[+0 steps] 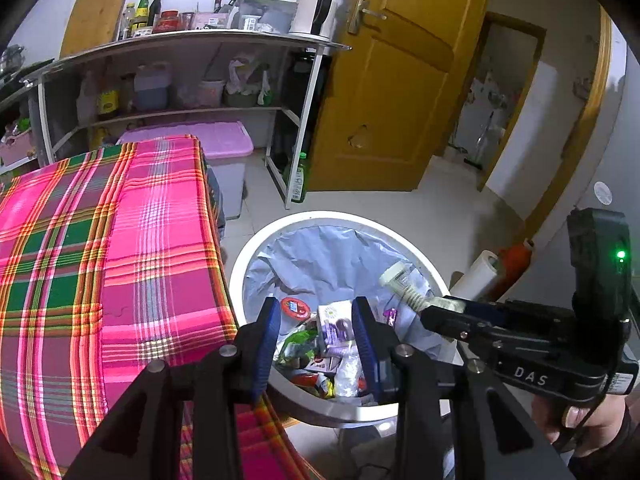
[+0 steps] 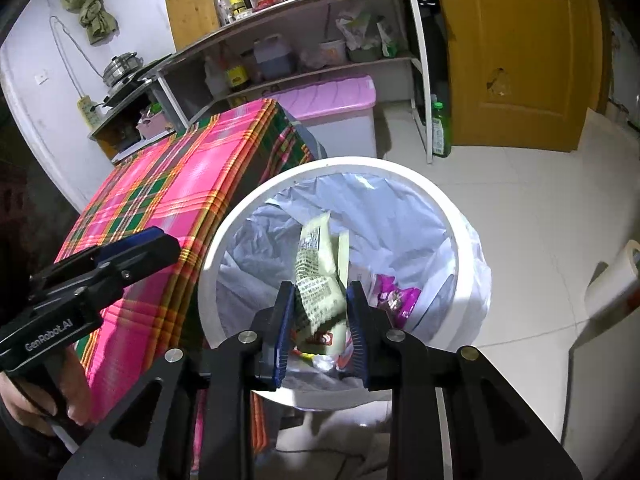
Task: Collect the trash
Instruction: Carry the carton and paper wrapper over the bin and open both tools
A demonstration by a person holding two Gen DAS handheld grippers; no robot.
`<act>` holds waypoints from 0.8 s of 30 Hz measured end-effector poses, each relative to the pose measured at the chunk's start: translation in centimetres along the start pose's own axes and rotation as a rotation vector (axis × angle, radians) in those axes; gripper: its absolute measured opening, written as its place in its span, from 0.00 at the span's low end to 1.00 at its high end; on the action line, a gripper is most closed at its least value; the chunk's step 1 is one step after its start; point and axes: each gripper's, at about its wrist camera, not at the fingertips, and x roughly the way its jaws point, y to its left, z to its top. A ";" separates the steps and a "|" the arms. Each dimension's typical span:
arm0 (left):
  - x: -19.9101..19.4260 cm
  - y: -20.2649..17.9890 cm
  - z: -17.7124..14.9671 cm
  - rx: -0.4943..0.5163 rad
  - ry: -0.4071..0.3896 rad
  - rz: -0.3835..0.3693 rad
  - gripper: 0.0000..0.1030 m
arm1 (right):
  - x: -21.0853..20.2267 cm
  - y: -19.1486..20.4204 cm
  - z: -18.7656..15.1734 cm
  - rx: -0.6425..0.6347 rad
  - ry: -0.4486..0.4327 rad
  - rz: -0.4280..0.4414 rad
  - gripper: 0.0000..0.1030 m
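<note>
A: Where do we stand with the trash?

B: Our right hand-held gripper is over the white bin, holding a pale printed wrapper between its blue pads. The wrapper stands up out of the jaws, above the liner. In the left view the same wrapper pokes out past the right gripper's tip, inside the rim.

A: And our left hand-held gripper?

B: Jaws parted, nothing between them. Through the gap we only see what already lies in the bin: a small purple and white carton, green and red packets, clear film. It hangs over the near edge of the bin, just beside the plaid-covered counter.

A: What might go wrong from here, in our judgement?

B: The wrapper is light and crinkly. If we let go while it is tilted, it could catch on a pad and cling, or slide along the liner and hang on the rim rather than drop.

A: Anything else?

B: The two grippers are close over one opening, so a careless move could knock them together or nudge the bin. It stands by a paper roll on the floor, so a shove might tip things.
</note>
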 end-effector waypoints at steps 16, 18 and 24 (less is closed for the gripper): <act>-1.9 -0.3 -0.6 0.003 -0.018 0.023 0.36 | -2.1 0.6 -0.4 -0.014 -0.039 -0.013 0.37; -2.5 -0.4 -0.7 0.005 -0.025 0.027 0.36 | -2.9 1.0 -0.5 -0.022 -0.053 -0.010 0.37; -5.1 -0.8 -1.4 0.011 -0.062 0.050 0.36 | -5.2 2.9 -1.1 -0.063 -0.096 -0.008 0.37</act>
